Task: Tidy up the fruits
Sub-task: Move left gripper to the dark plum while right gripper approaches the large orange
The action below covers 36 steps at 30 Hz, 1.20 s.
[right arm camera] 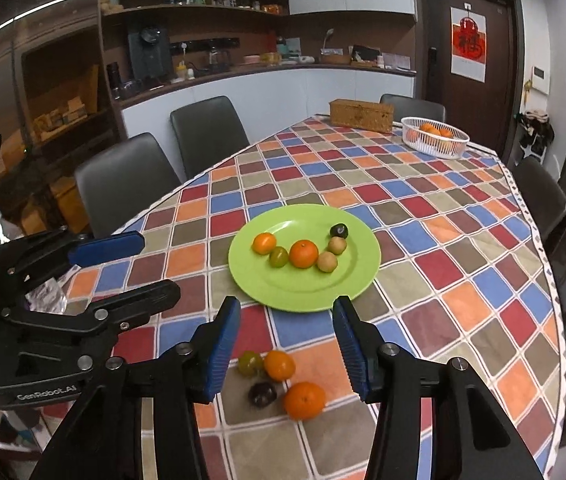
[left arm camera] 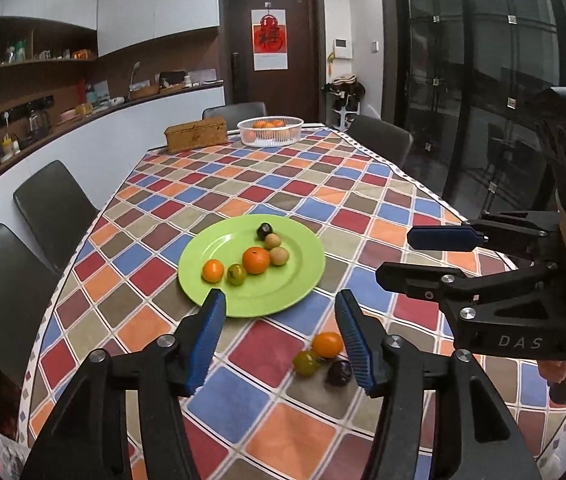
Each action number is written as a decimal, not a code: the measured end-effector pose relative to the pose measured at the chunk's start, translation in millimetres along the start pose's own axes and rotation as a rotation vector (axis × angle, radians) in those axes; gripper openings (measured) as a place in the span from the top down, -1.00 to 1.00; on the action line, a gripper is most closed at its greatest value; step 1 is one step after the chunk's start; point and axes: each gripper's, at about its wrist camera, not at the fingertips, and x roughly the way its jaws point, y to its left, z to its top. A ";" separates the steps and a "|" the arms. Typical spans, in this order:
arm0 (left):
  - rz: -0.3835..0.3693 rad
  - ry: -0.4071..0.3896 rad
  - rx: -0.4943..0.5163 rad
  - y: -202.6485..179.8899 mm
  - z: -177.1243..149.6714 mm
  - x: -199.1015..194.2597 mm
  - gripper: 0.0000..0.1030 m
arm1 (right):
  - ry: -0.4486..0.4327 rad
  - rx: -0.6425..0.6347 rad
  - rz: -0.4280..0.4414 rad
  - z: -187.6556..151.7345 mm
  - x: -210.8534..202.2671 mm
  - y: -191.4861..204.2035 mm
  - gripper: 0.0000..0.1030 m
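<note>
Both hand-held grippers hang above the counter with nothing between their blue ribbed pads: the left hand-held gripper [left arm camera: 281, 334] stands moderately wide, and the right hand-held gripper [right arm camera: 286, 344] a little narrower, each empty. In the left wrist view the right one shows side-on at the right edge, a person's fingertips behind it.

A round lime-green plastic plate [right arm camera: 347, 280] lies on the counter's chequered tablecloth of red, blue, orange and tan squares [right arm camera: 463, 240]. On it lie six fruits in a curved row: one small orange tangerine [right arm camera: 263, 243], one green-yellow round fruit [right arm camera: 278, 257], one larger orange mandarin [right arm camera: 303, 253], two tan round fruits [right arm camera: 327, 261], and one dark purple fruit [right arm camera: 339, 231].

Near the pads, off the plate, the right wrist view shows four loose fruits close together: one greenish fruit [right arm camera: 250, 363], two orange ones [right arm camera: 279, 365], and one dark purple one [right arm camera: 262, 394].

At the far end stand one white wire basket holding oranges [right arm camera: 435, 142] and one woven wicker box [right arm camera: 361, 115].
</note>
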 end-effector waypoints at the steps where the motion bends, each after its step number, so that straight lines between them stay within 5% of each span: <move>1: 0.002 -0.001 0.007 -3.3 -2.6 -0.7 -0.14 | 0.001 -0.009 -0.003 -3.6 -2.0 -0.1 0.05; 22: -0.133 0.063 0.195 -37.9 -62.1 33.4 -0.22 | 0.222 -0.196 0.007 -67.0 29.9 3.3 0.05; 36: -0.261 0.177 0.230 -35.9 -76.6 78.4 0.23 | 0.328 -0.228 0.024 -82.0 64.0 0.5 0.05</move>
